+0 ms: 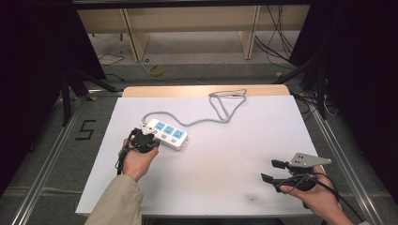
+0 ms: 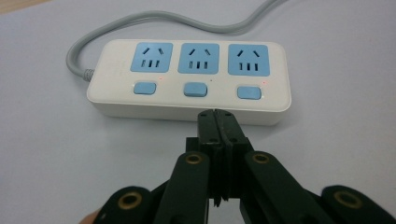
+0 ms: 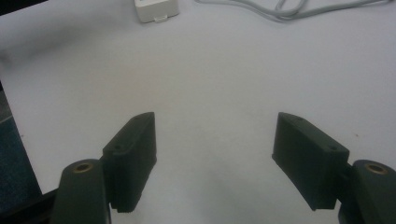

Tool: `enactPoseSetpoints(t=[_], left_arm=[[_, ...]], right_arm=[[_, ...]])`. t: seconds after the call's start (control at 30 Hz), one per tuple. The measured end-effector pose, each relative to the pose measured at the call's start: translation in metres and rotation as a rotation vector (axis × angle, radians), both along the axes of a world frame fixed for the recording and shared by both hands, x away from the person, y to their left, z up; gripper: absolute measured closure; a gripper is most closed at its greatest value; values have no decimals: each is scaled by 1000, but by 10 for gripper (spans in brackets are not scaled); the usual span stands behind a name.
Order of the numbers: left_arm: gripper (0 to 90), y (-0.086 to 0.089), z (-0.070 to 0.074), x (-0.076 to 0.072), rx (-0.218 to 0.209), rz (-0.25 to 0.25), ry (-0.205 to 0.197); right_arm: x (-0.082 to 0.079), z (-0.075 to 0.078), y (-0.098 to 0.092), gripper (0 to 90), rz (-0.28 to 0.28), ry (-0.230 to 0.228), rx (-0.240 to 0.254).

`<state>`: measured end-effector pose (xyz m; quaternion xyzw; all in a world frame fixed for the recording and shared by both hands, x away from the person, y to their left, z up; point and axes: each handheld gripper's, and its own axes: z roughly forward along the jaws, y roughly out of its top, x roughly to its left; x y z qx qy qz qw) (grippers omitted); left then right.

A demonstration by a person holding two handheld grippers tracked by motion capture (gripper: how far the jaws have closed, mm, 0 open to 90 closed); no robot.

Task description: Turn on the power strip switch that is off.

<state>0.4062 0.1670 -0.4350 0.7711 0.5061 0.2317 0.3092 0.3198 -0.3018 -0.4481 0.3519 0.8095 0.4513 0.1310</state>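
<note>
My left hand-held gripper (image 2: 215,113) is clenched, empty, tips just beside power strip (image 2: 188,81); right hand-held gripper (image 3: 215,163) released, hovering over bench (image 1: 225,164).

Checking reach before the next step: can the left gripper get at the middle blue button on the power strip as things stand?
Probably yes. The left gripper, jaws shut, sits just short of the power strip, aimed roughly at the middle blue button. Nothing lies between them.

A white power strip (image 2: 188,79) with three blue sockets and three blue switches lies flat, its grey cord trailing away
</note>
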Motion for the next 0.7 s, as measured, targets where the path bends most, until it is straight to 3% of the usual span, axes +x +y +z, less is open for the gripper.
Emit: enactPoseSetpoints(t=[0.7], left_arm=[[897, -5, 0, 12, 15, -5, -1]], right_arm=[[0, -1, 0, 299, -4, 2, -5]])
